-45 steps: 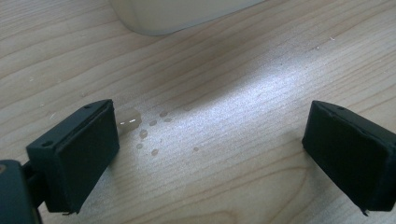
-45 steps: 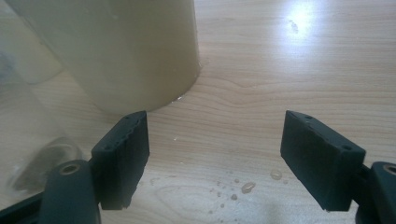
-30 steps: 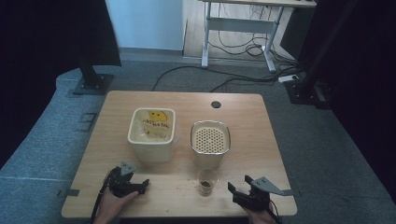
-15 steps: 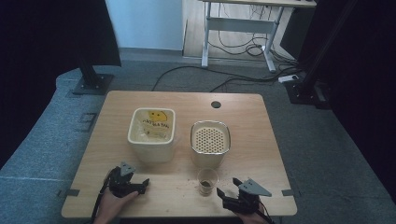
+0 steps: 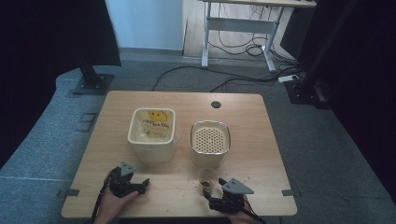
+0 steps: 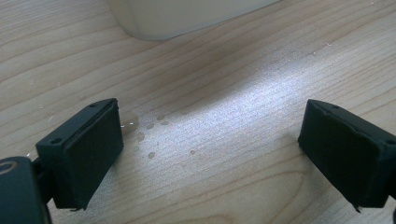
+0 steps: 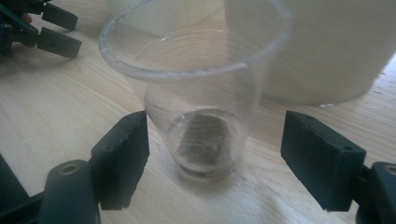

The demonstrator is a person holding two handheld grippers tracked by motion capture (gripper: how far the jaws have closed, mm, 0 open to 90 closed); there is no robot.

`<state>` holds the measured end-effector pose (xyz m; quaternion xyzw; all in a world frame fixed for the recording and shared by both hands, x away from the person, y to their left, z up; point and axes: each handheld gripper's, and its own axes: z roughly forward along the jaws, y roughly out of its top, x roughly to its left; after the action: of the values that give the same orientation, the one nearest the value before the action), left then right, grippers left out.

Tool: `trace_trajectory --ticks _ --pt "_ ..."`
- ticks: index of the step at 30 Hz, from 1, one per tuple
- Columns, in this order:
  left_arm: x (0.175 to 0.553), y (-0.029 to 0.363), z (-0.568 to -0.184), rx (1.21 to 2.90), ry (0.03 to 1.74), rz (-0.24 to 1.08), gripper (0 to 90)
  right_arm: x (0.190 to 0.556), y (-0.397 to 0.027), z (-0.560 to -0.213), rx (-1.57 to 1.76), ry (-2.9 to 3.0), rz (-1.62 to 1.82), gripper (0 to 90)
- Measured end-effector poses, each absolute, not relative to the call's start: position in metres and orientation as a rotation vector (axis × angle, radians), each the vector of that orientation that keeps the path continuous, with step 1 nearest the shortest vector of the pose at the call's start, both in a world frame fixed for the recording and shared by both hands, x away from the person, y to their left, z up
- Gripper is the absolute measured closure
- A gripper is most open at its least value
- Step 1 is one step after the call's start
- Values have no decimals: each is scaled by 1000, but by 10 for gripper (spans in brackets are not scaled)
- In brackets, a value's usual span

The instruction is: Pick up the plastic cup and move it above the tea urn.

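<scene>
While the right tongs [image 7: 212, 158] have just been closing, jaws flank the upright clear cup [image 7: 196, 102] on the surface [image 5: 177, 186] without pressing it. Left tongs [image 6: 210, 154], open and empty, sit farther off.

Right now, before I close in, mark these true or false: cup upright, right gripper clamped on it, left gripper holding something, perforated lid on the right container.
1. The clear cup stands upright on the table. True.
2. The right gripper is clamped on the cup. False: the cup is between its jaws, which have just been closing, with gaps at both pads.
3. The left gripper holds something. False: it is open over bare wood.
4. The right-hand container has a perforated top. True.
</scene>
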<state>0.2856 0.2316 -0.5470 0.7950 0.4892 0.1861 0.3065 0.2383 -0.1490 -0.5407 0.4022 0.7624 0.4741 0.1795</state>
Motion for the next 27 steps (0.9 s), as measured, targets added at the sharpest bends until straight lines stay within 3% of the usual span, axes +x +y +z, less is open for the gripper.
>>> trace_trajectory --ticks 8,21,27 --pt "286 232 -547 2104 1294 492 61 241 -136 -541 1114 2115 1350 319" --pt "286 231 -547 2105 1290 491 64 250 -128 -545 1109 2106 1359 309" --pt "286 231 -547 2108 1284 489 64 250 -134 -541 1127 2077 1380 359"
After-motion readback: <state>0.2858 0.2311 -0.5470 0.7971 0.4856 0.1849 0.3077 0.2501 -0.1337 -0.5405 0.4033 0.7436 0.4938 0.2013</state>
